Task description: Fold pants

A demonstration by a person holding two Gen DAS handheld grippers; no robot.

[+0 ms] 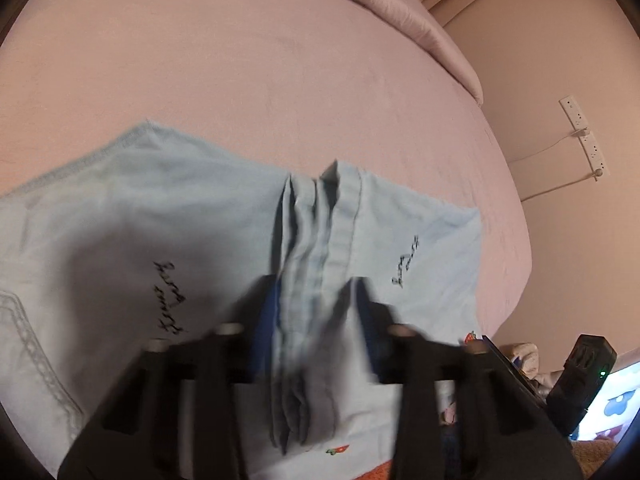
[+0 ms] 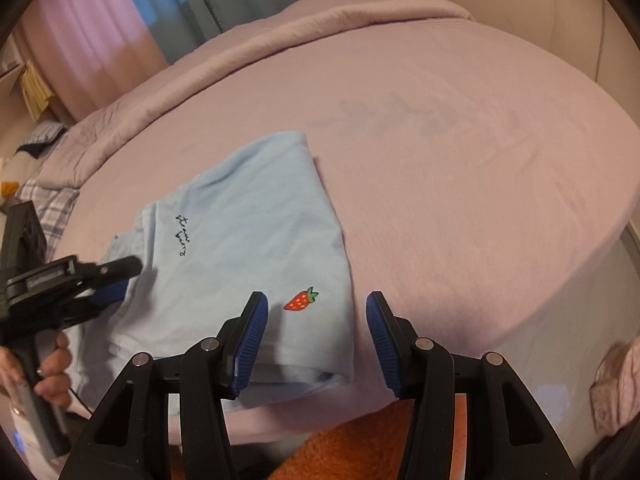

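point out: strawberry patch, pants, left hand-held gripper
strawberry patch [image 2: 301, 300]: right wrist view, red body of the berry.
pants [image 2: 256, 216]: right wrist view, flat top layer.
left hand-held gripper [image 1: 316, 300]: left wrist view, between fingertips, on bunched cloth.

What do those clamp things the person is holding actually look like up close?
Each tool is matte black plastic: two angular fingers with triangular cut-outs, hinged on silver pins. The right tool has ribbed blue rubber pads lining its fingers; the left tool has blue pads too, plus a black pistol-style handle in a bare hand with no sleeve showing. No cables or lettering are clearly visible.
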